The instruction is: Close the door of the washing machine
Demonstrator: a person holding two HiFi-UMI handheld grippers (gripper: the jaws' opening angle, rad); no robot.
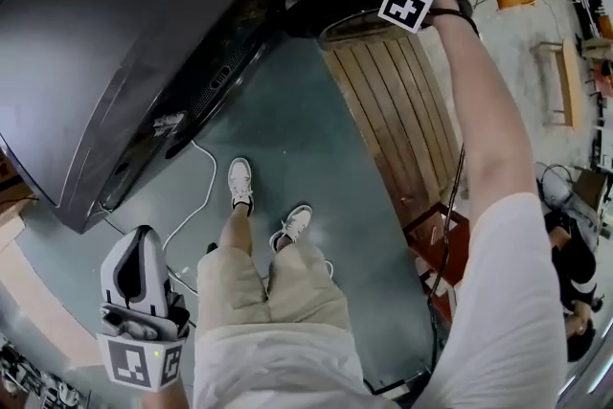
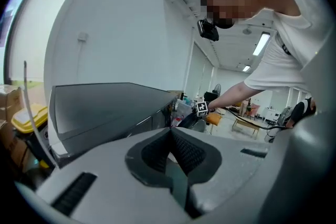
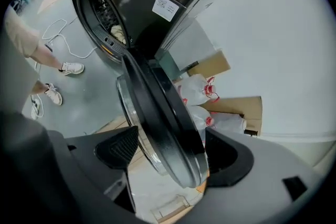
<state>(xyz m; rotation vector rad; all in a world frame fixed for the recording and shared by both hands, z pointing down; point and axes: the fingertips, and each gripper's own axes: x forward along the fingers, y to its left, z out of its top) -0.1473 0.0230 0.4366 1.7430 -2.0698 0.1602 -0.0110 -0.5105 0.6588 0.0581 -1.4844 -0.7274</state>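
Note:
The dark washing machine (image 1: 124,43) stands at the left of the head view, and its round door (image 1: 335,10) hangs swung out at the top. In the right gripper view the door (image 3: 157,113) runs edge-on from the open drum (image 3: 102,18) down between the jaws. My right gripper (image 3: 170,152) is open wide and straddles the door's rim; a gap shows at the left pad (image 3: 118,147). My left gripper (image 1: 134,273) hangs low at the left, away from the machine. It is shut and empty, its pads (image 2: 181,152) meeting.
A white cable (image 1: 196,196) trails across the grey floor beside the person's shoes (image 1: 239,182). A wooden pallet (image 1: 397,110) lies under the door. Plastic bags (image 3: 197,89) and cardboard (image 3: 247,107) sit against the wall behind the door.

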